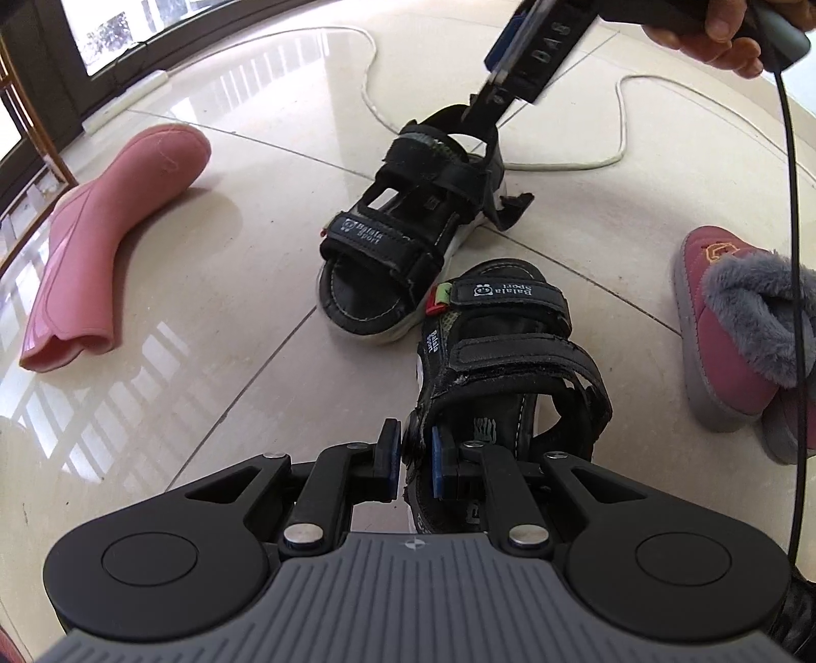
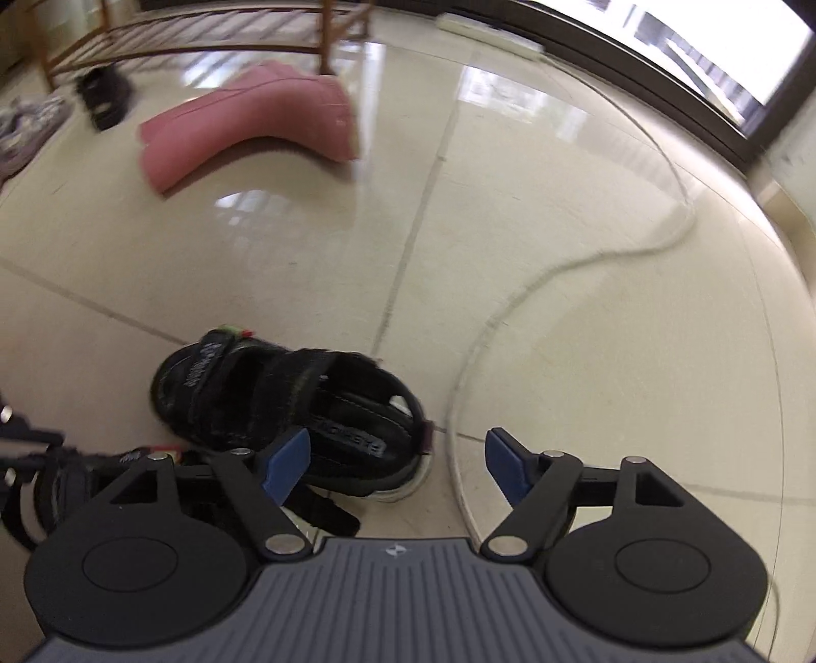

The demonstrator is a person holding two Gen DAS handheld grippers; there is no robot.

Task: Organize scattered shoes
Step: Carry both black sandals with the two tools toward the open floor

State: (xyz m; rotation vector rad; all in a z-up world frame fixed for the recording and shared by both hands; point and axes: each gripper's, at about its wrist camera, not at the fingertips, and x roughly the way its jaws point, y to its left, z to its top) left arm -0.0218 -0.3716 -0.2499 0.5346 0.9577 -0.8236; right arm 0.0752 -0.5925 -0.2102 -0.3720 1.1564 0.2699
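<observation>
Two black "Balala Sport" sandals lie on the tiled floor. My left gripper [image 1: 414,459] is shut on the heel strap of the near sandal [image 1: 502,357]. The far sandal [image 1: 408,224] lies just beyond it, toe towards me. My right gripper [image 1: 492,97] reaches down over that sandal's heel; in the right wrist view it [image 2: 398,461] is open and empty just above the far sandal [image 2: 285,408]. The near sandal [image 2: 56,484] shows at the left edge.
A pink rubber boot [image 1: 102,245] lies on its side at the left, also in the right wrist view [image 2: 245,122]. A maroon fur-lined slipper [image 1: 739,326] is at the right. A white cable [image 1: 586,163] snakes across the floor. A wooden shoe rack [image 2: 204,30] and another dark shoe [image 2: 104,97] stand far back.
</observation>
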